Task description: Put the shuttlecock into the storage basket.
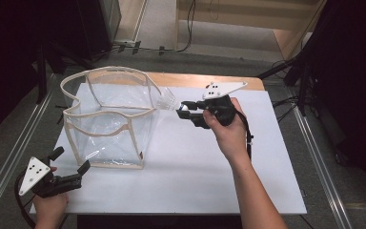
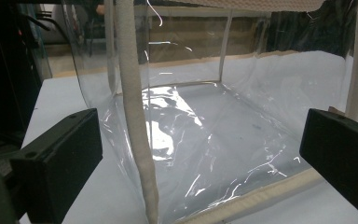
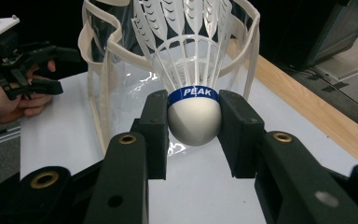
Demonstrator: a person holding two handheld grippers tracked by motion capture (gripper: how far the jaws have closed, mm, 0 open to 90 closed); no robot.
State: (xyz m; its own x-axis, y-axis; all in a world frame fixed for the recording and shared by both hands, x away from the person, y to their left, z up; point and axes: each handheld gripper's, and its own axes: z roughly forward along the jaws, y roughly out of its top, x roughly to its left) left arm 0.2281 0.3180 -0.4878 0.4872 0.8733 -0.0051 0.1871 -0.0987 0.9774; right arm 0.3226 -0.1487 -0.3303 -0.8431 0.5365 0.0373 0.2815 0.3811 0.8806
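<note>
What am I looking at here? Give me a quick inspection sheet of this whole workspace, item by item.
Surface: white rectangular table top with a wooden strip along its far edge.
Job's things: white feathered shuttlecock with a blue band, feathers pointing toward the clear plastic bag with beige trim, which stands upright and open; nothing seen inside it.
Clutter: nothing seen.
Grippers: right gripper is clamped on the shuttlecock's rounded cork near the bag's rim; left gripper is open, beside the bag's near corner, holding nothing.
Cables: black cable trails along the right wrist; more cables lie on the floor beyond the table.
Surroundings: dark stands and grey floor around the table.
</note>
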